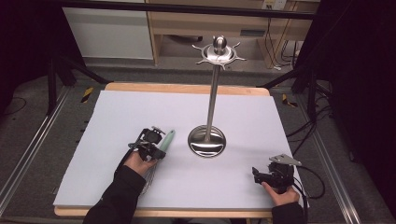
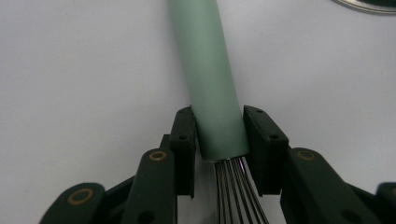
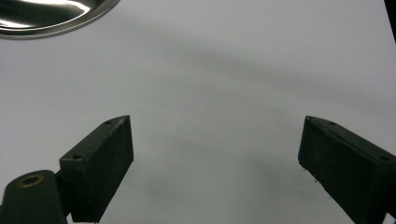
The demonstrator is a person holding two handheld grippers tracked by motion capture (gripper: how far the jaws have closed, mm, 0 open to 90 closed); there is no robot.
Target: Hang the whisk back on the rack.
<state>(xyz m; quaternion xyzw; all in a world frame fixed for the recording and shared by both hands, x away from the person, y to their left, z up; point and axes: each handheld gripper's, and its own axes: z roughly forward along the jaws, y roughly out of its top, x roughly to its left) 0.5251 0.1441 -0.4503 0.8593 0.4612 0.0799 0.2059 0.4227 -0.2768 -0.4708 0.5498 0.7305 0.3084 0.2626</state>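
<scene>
Left of the stand, on the white sheet, lay the whisk, its green handle pointing away from the person and slightly toward the stand's round base. The left gripper sat over the near end of that handle. From the left gripper view, the two black pads were pressed against either side of the handle, right at the collar where the wires emerged. The jaws stood narrow, closed on the handle, with the wires running back beneath the gripper toward the hand. The rest of the handle extended forward beyond the fingertips, resting on the sheet. From the high view, the wire loops showed faintly beside the left hand, nearer the person than the stand.

Right of the stand, near the sheet's front corner, the right gripper rested in the right hand, well apart from the whisk. From the right gripper view, its jaws stood wide apart with nothing but bare sheet between them; the edge of the stand's base showed at the upper left.
</scene>
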